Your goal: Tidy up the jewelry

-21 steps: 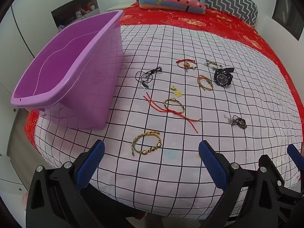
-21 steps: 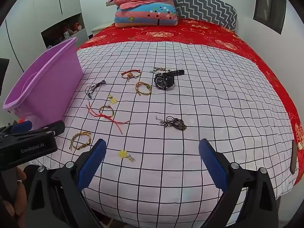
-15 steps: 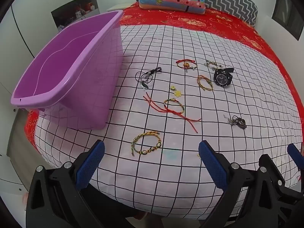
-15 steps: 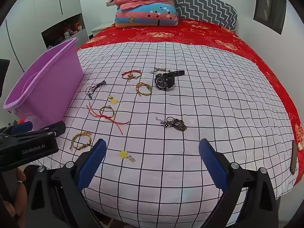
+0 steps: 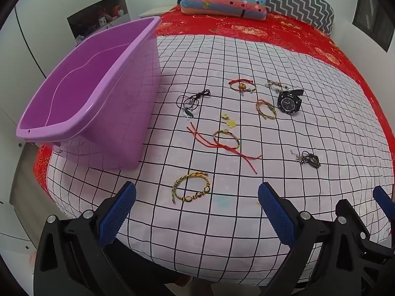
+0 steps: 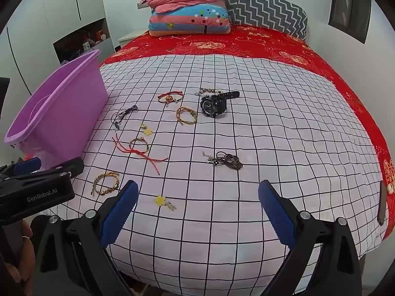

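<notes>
Several jewelry pieces lie scattered on the checked sheet (image 5: 222,222). Nearest my left gripper (image 5: 197,212) is a gold braided bracelet (image 5: 191,190); the jaws stand wide open just short of it, holding nothing. Farther back lie a red-cord bracelet (image 5: 226,140), a black cord necklace (image 5: 190,102), yellow flower charms (image 5: 228,120), a black watch (image 5: 288,102) and a dark chain (image 5: 308,159). My right gripper (image 6: 197,207) is open above the sheet's near edge, with a yellow flower charm (image 6: 164,201) lying between its fingers, untouched. An empty purple bin (image 5: 93,93) stands at the left.
The bed's front edge runs just under both grippers. Folded quilts and a zigzag pillow (image 6: 266,7) sit at the head on the red cover (image 6: 246,44). A dark phone-like object (image 6: 381,203) lies at the right edge. A hand (image 6: 14,259) holds the left gripper's handle.
</notes>
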`<state>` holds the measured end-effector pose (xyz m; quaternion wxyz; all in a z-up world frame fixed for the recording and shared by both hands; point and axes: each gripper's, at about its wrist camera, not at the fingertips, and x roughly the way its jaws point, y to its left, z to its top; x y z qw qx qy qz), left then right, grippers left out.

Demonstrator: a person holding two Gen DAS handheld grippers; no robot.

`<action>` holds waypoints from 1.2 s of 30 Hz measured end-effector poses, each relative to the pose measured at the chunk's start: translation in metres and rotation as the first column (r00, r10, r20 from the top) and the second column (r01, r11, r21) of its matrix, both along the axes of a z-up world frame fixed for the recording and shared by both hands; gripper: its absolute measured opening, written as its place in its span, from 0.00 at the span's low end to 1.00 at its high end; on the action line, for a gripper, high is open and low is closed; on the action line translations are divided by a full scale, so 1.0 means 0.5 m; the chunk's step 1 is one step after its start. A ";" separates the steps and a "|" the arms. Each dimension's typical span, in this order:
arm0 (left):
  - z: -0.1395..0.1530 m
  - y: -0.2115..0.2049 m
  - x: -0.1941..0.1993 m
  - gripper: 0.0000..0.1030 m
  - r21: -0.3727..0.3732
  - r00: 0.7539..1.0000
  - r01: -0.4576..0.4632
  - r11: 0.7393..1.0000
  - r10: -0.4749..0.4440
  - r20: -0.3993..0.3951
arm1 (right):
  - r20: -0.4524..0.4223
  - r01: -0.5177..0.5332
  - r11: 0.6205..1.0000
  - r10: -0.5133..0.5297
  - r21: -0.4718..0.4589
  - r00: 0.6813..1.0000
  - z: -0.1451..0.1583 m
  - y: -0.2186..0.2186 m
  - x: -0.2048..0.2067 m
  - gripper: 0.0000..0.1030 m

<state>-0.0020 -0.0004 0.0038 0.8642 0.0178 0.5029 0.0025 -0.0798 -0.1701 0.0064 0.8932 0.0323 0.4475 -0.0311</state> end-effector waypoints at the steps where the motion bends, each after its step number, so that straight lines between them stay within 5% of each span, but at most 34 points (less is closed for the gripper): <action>1: 0.000 -0.001 0.001 0.94 0.000 1.000 0.000 1.000 0.000 0.000 | 0.001 0.001 1.000 -0.001 0.000 1.000 0.000 -0.001 0.000 0.91; 36: 0.000 -0.002 -0.001 0.94 0.006 1.000 0.000 1.000 0.000 0.006 | -0.004 0.004 1.000 -0.004 0.003 1.000 -0.010 0.004 -0.001 0.91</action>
